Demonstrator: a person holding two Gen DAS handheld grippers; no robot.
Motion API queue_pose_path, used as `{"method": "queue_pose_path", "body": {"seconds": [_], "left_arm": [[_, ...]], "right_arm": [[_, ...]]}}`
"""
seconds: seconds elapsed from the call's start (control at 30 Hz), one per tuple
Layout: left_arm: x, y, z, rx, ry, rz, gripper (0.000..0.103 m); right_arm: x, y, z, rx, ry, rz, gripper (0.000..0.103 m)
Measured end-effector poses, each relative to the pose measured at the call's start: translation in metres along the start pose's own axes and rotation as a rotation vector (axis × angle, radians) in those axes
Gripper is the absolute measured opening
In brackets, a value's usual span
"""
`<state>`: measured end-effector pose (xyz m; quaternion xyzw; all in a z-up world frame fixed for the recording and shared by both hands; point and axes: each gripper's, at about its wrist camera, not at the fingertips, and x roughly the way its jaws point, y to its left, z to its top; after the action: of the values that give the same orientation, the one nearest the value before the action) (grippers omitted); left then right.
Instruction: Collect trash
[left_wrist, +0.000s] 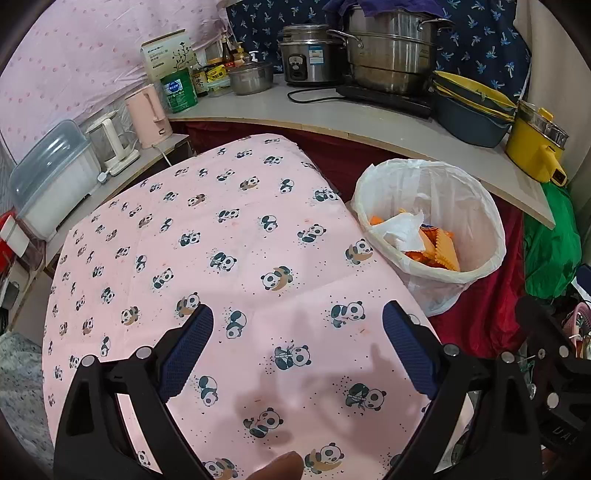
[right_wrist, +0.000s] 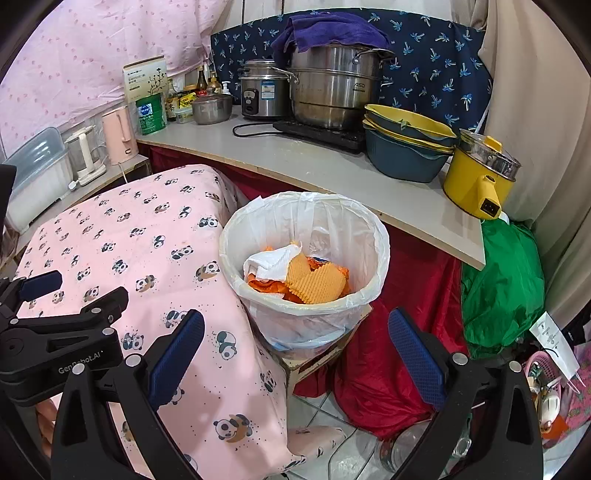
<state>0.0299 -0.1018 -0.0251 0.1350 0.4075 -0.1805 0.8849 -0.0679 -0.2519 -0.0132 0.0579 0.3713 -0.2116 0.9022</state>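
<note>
A white-lined trash bin (right_wrist: 373, 284) stands on a low wooden box beside the table with the pink panda cloth (right_wrist: 122, 236). Inside the bin lie a crumpled white tissue (right_wrist: 273, 264) and orange ridged wrappers (right_wrist: 317, 284). My right gripper (right_wrist: 295, 321) hovers open just in front of the bin, nothing between its blue pads. In the left wrist view my left gripper (left_wrist: 297, 314) is open and empty above the panda cloth (left_wrist: 221, 240), with the bin (left_wrist: 476, 266) off to its right. The left gripper (right_wrist: 75, 290) also shows at the left of the right wrist view.
A grey counter (right_wrist: 332, 170) behind the bin carries a large steel pot (right_wrist: 332, 88), a rice cooker (right_wrist: 262, 92), stacked bowls (right_wrist: 406, 144) and a yellow pot (right_wrist: 476, 177). A red cloth (right_wrist: 399, 332) and a green bag (right_wrist: 502, 288) sit right of the bin, over tiled floor.
</note>
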Motion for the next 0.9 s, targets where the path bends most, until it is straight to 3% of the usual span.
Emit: {"method": "queue_pose_path", "body": {"seconds": [0.9], "left_arm": [[-0.002,-0.017,-0.007,0.026,-0.003,-0.006,0.089]], "right_arm": [[0.001,-0.007,-0.011,0.007,0.017,-0.014,0.096]]}}
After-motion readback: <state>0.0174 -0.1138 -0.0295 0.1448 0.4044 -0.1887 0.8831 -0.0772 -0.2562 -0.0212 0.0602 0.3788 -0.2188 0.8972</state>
